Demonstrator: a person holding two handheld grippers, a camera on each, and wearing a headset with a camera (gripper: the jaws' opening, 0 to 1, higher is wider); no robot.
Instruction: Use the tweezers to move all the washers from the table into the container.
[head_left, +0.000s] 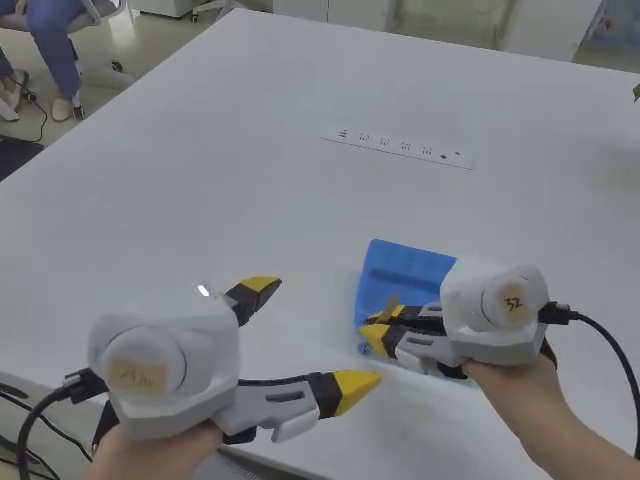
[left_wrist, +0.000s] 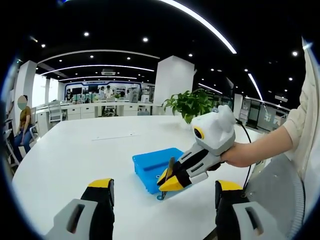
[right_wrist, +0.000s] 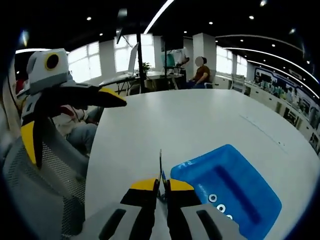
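In the head view the blue container (head_left: 405, 268) sits on the white bench (head_left: 250, 150), close to the near edge and right of the middle, with a power strip (head_left: 395, 147) lying farther back toward the far edge. My right gripper (head_left: 378, 330) hangs over the container's near wall, its yellow tips close together. My left gripper (head_left: 310, 333) is at the near edge, left of the container and apart from it, with its jaws spread wide and nothing between them. In the left gripper view my own two jaws rise far apart at the bottom. Beyond them the right gripper points down at the container's near corner, and a potted plant (left_wrist: 190, 102) stands past the bench's far edge. In the right gripper view my jaws are pressed together on the tweezers (right_wrist: 160, 167), whose thin dark blade stands up between the tips, just beside the container's left corner. The container shows as a shallow rectangular tray, and three small pale ring-shaped washers (right_wrist: 221, 207) lie inside it near the wall closest to me. The left gripper comes in from the left, its jaws apart.
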